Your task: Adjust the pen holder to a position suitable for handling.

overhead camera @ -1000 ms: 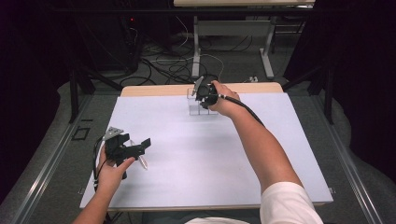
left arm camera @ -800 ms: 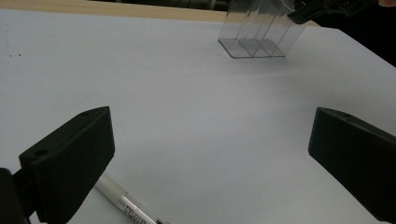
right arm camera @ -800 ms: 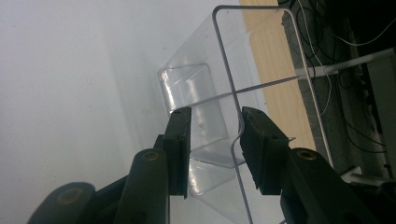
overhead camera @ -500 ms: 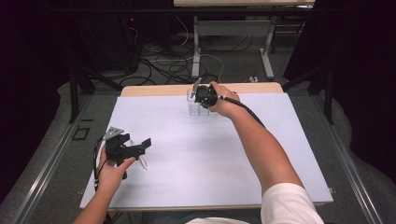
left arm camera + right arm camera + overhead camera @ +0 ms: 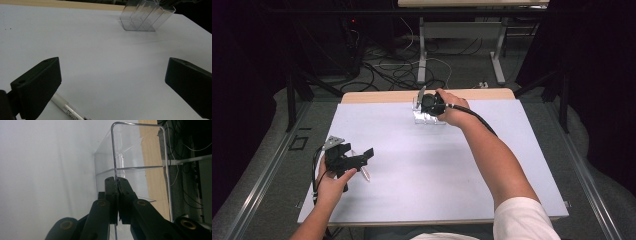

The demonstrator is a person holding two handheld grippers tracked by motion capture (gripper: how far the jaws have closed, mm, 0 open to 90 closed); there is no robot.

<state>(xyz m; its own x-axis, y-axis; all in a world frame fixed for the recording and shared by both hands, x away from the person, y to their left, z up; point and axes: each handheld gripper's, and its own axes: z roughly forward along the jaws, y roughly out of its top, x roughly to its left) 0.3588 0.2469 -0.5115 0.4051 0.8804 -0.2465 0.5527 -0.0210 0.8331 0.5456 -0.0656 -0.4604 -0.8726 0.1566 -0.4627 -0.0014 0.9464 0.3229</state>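
Note:
A clear acrylic holder (image 5: 429, 120) with several compartments stands at the far middle of the white table (image 5: 462, 165). My right gripper (image 5: 424, 102) is at the holder's top. In the right gripper view its jaws have just been closing and my right gripper (image 5: 116, 182) is shut on the thin upper edge of a wall of the holder (image 5: 130, 152). My left gripper (image 5: 360, 159) hovers open near the front left. A white pen (image 5: 364, 173) lies on the table just below it. In the left gripper view the pen (image 5: 67, 108) sits by the left jaw, and the holder (image 5: 145, 17) stands far ahead.
The table's wooden far edge (image 5: 382, 96) runs just behind the holder. Cables (image 5: 397, 70) and table legs lie on the floor beyond. The person's right forearm (image 5: 492, 155) stretches across the right half of the table.
My right gripper has edged slightly left at the holder's top. The left hand and the pen are where they were.

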